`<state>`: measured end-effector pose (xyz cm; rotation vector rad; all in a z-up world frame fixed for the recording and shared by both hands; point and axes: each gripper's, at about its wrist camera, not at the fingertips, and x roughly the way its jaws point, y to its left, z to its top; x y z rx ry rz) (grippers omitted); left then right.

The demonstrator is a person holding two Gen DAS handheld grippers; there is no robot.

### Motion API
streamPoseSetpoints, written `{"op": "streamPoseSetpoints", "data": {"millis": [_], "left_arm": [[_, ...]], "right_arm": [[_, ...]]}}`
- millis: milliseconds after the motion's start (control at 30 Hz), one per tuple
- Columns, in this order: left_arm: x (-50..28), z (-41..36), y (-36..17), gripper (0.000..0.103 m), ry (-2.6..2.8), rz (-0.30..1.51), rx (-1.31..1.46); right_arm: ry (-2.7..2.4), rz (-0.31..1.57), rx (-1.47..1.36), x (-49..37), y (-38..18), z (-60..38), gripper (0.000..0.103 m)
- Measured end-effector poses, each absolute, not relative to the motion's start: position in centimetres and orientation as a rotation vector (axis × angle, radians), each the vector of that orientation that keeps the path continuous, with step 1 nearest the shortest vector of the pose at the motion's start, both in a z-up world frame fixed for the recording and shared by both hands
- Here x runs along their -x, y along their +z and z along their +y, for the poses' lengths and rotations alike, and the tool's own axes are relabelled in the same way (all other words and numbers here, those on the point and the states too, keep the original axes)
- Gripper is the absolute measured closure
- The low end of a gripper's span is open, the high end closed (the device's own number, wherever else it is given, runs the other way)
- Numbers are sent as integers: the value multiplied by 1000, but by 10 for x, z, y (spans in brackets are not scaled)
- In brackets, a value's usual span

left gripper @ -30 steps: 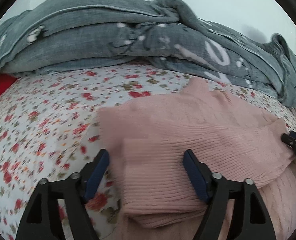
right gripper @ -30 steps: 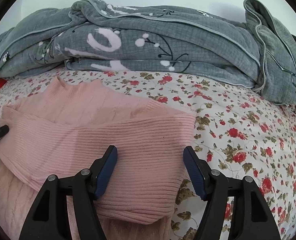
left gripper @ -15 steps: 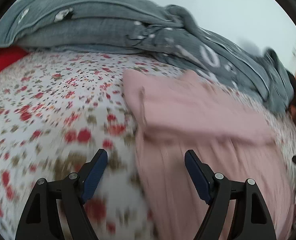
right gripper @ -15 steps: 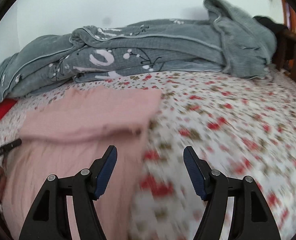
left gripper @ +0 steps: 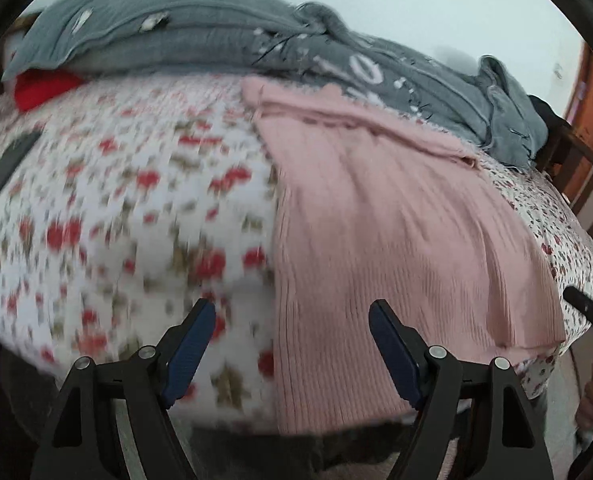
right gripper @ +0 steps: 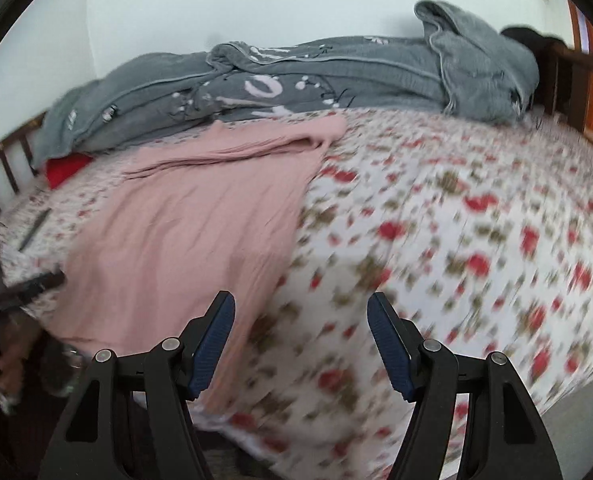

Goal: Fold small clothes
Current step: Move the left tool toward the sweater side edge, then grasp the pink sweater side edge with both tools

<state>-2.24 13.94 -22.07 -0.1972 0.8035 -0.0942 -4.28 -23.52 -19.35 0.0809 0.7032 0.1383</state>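
A pink ribbed sweater (left gripper: 376, 220) lies flat on the floral bedsheet (left gripper: 116, 208), sleeves folded across its chest, hem at the near bed edge. My left gripper (left gripper: 292, 312) hovers over the hem's left corner. Its jaws are closing; the sweater's left edge shows between them, but the pads do not press on it. In the right wrist view the sweater (right gripper: 196, 232) stretches away to the left. My right gripper (right gripper: 300, 304) stands open over the hem's right edge, with only cloth and sheet below.
A grey blanket (left gripper: 216, 40) is heaped along the far side by the wall. A red item (left gripper: 40, 88) pokes out beneath it, and a dark flat object (left gripper: 4, 168) lies on the sheet at left. Wooden bed rails (left gripper: 588, 184) stand at right.
Both grippers have drawn back from the folded sleeves to the sweater's hem at the near bed edge, the left toward its left corner, the right toward its right. The sweater lies unmoved.
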Motion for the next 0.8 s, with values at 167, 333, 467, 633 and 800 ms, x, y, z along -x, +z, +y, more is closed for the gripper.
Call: {"op": "streamPoseSetpoints", "data": {"millis": [167, 333, 467, 633, 800], "left_arm": [[23, 141, -229, 41, -89, 811, 249], [18, 131, -235, 47, -77, 813, 215], [12, 120, -234, 72, -80, 829, 192], [17, 126, -224, 96, -47, 781, 181], [24, 164, -215, 96, -85, 755, 294]], "right_arm": [[184, 733, -92, 52, -204, -218, 35], [204, 754, -87, 51, -218, -201, 43], [209, 760, -94, 46, -225, -189, 67], [191, 727, -39, 49, -222, -181, 98], [183, 641, -174, 65, -199, -226, 98]]}}
